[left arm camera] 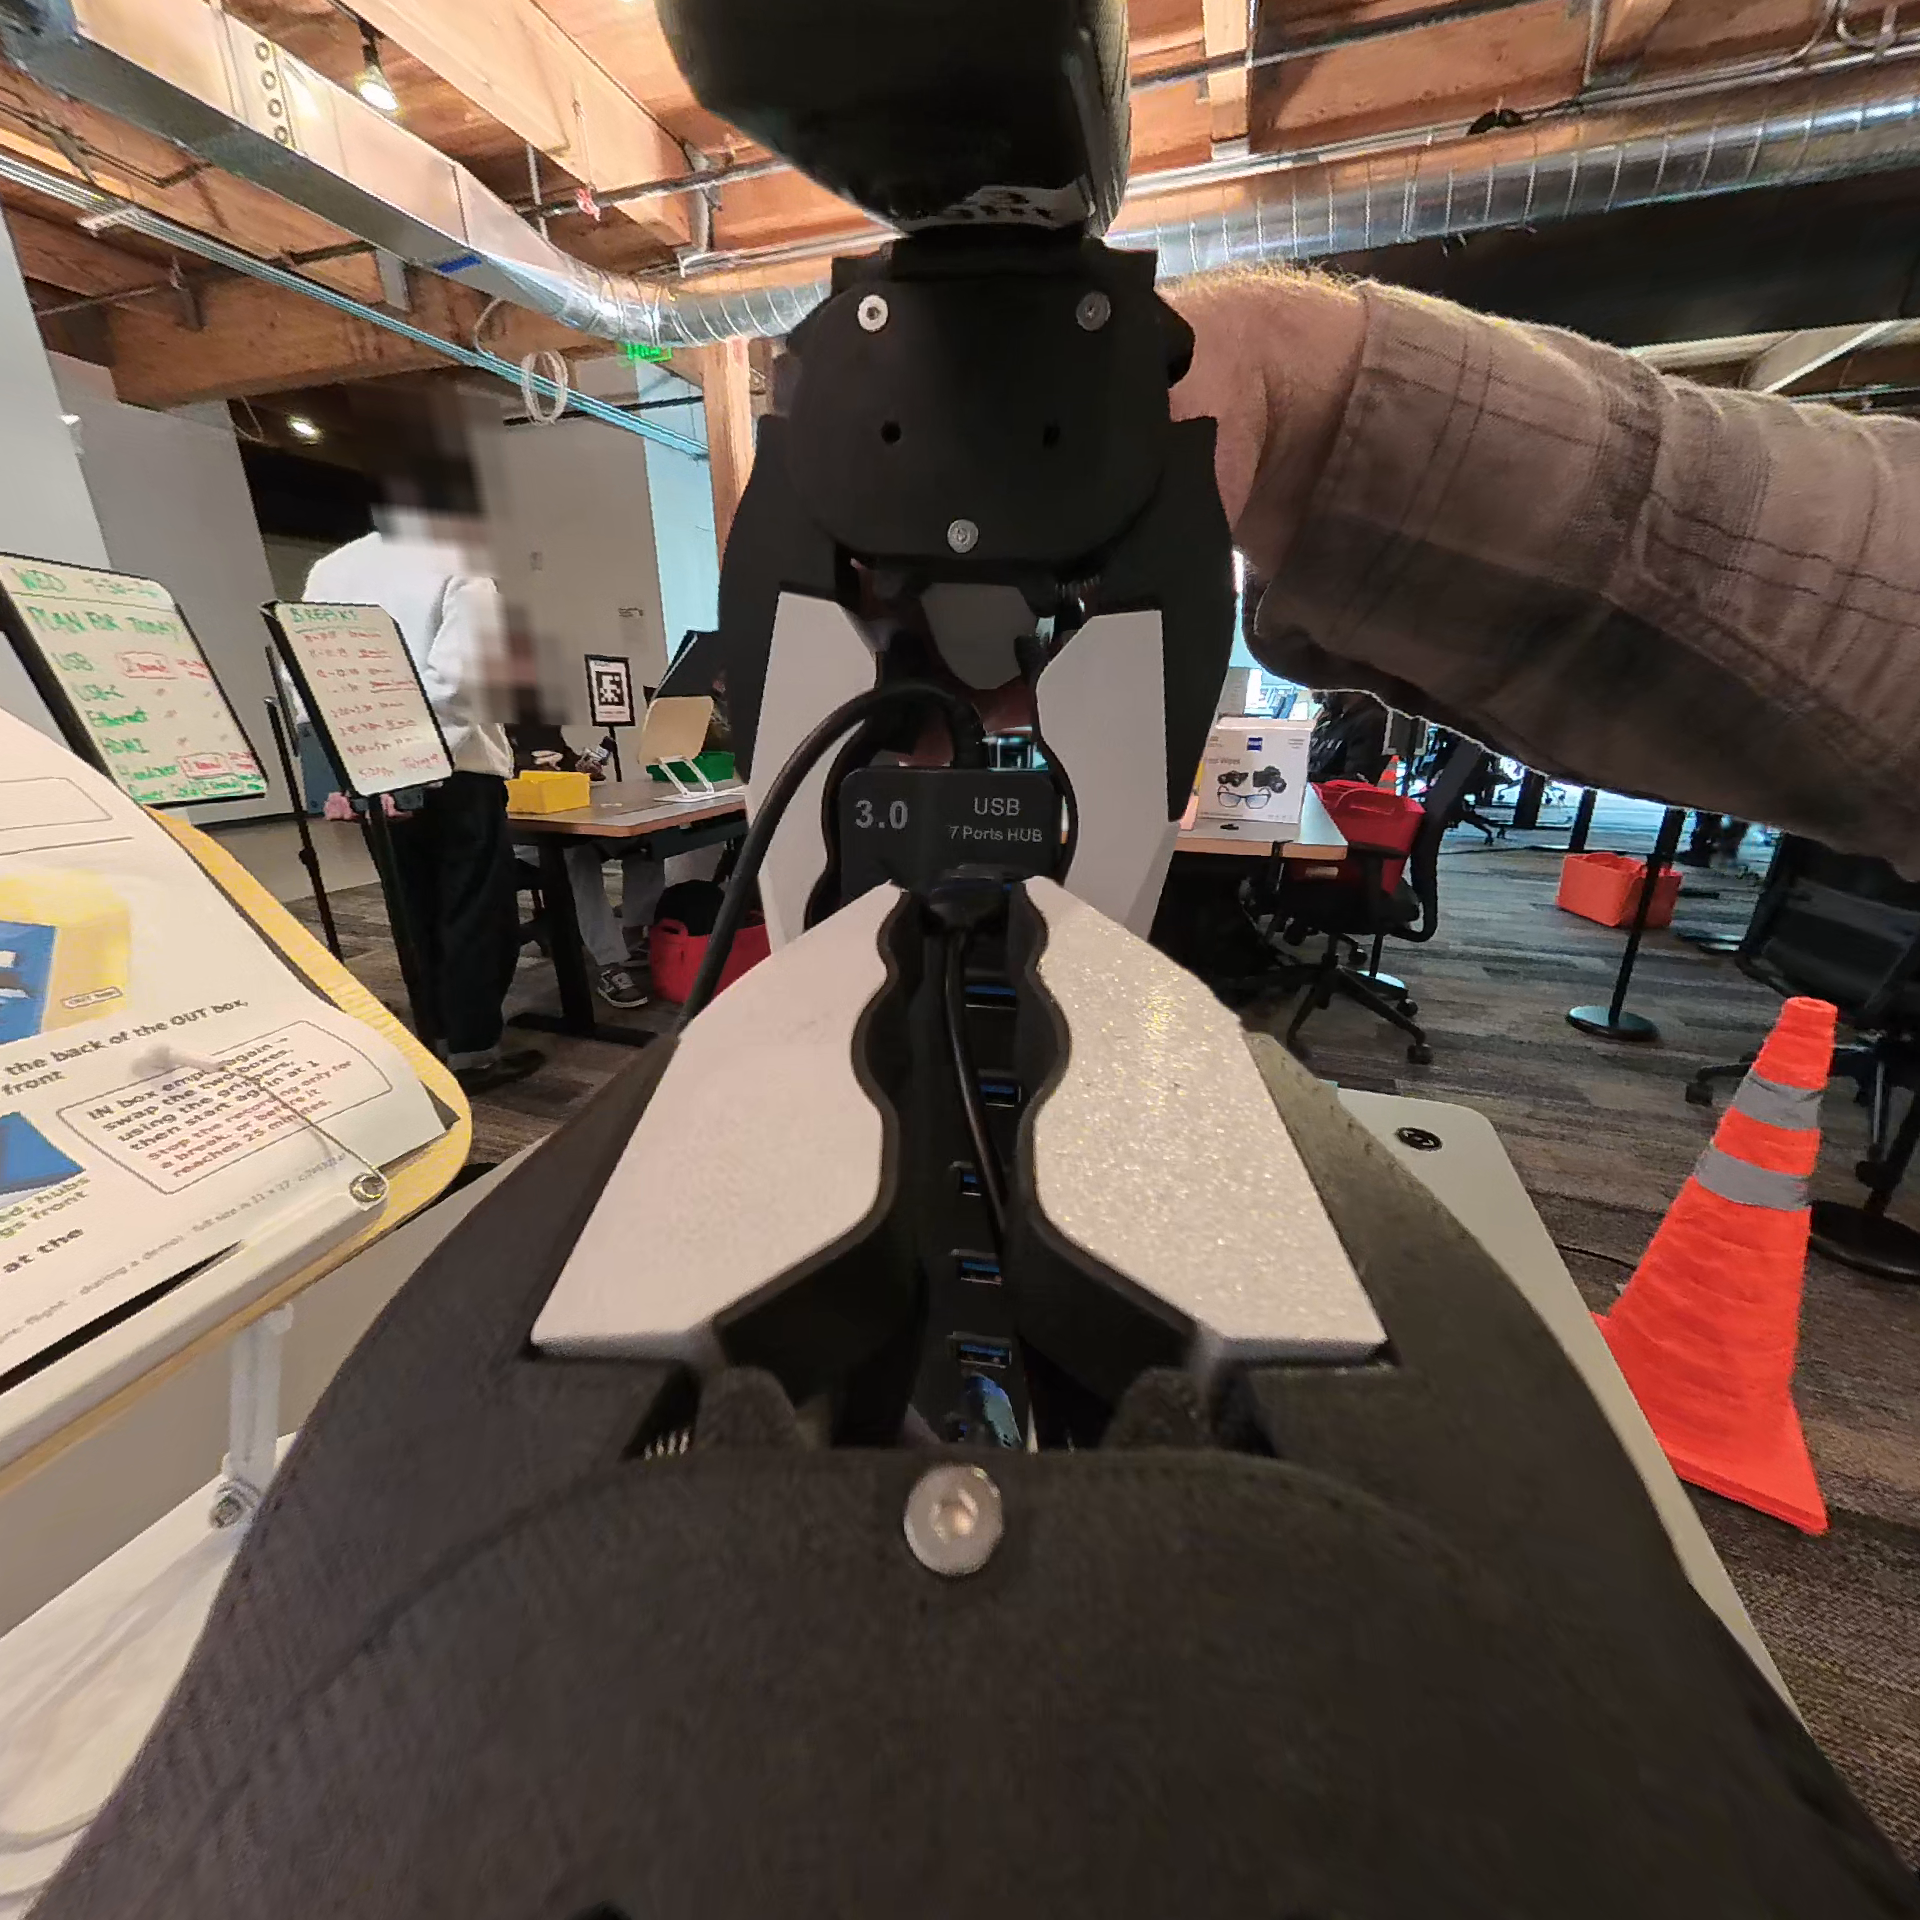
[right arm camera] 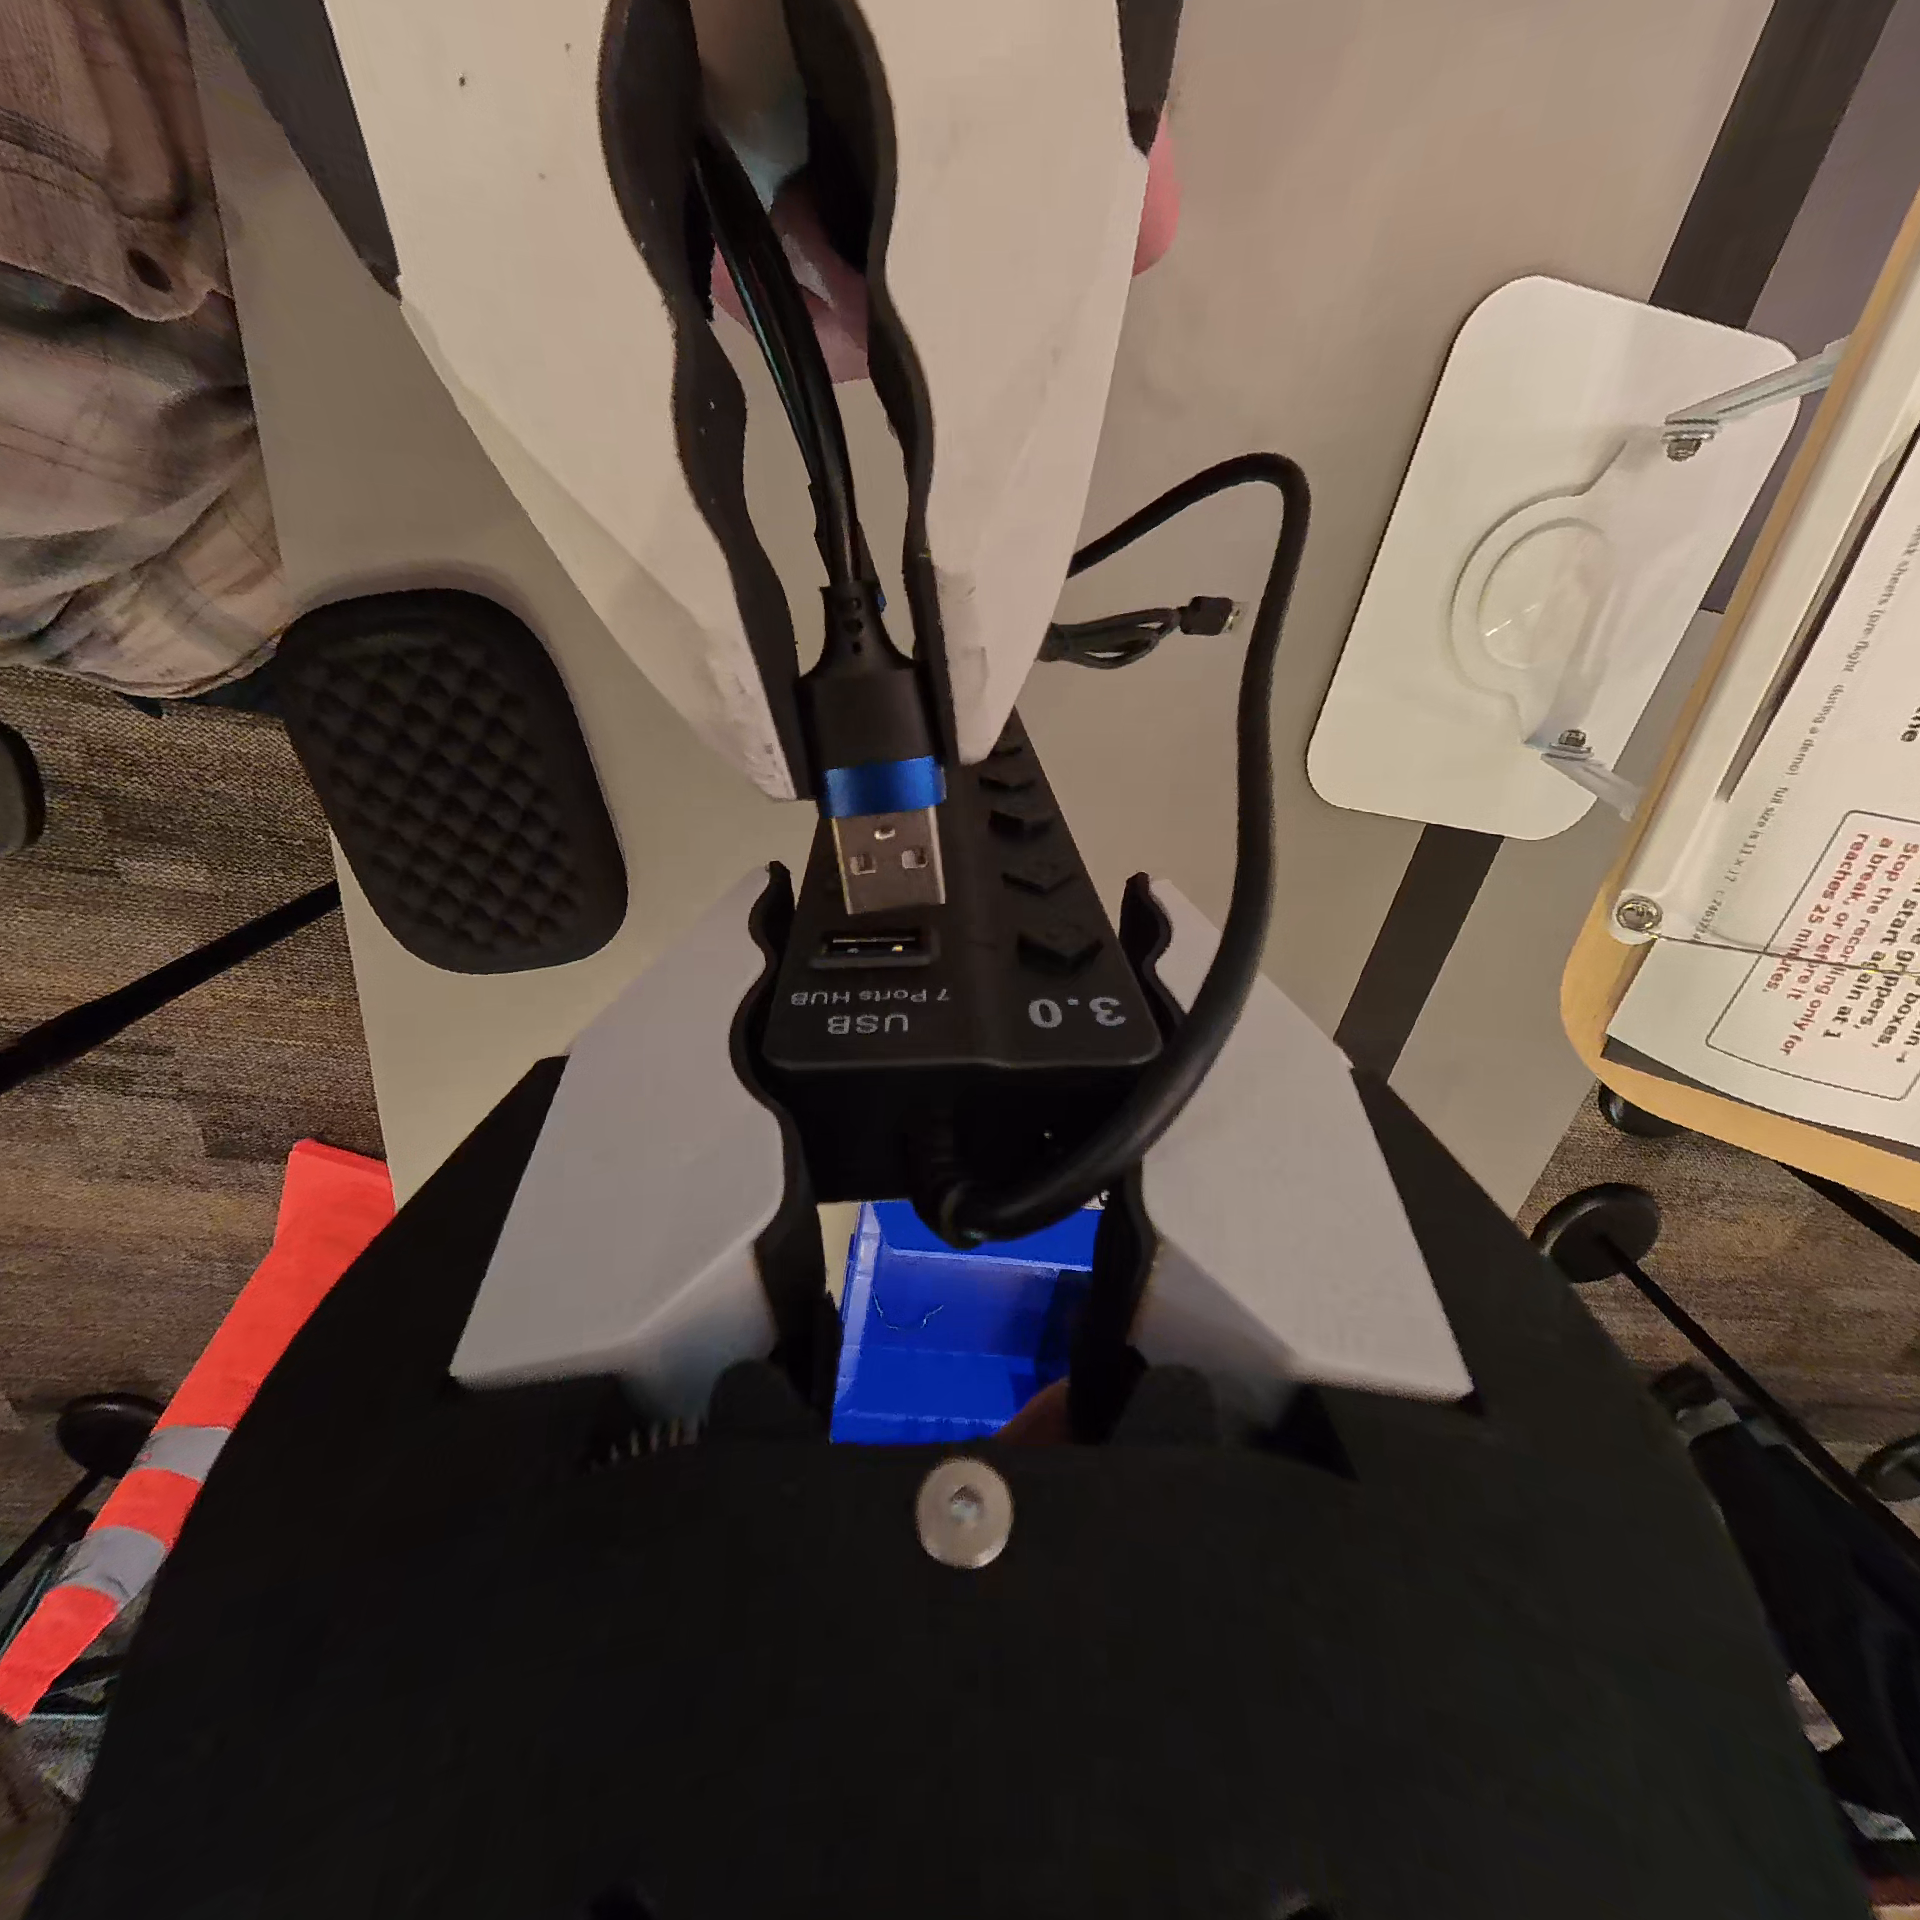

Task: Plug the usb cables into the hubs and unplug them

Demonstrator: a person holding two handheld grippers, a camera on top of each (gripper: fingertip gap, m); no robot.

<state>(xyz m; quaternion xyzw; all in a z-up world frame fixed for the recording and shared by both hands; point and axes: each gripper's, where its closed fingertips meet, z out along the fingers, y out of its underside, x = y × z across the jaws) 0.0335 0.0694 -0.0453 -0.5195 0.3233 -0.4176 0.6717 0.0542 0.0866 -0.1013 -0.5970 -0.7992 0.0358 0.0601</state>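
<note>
The right gripper (right arm camera: 961, 1049) clamps the black USB hub (right arm camera: 961, 1023) at its end. The left gripper (right arm camera: 873, 769) pinches the USB cable plug (right arm camera: 883, 821), its metal tip just above the hub's end port, not inserted.

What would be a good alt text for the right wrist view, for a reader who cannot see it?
A black USB hub is clamped in the right gripper, while the left gripper from above holds a black cable's blue-collared USB plug just above the hub's end port, not yet inserted. A blue plastic bin lies below.
</note>
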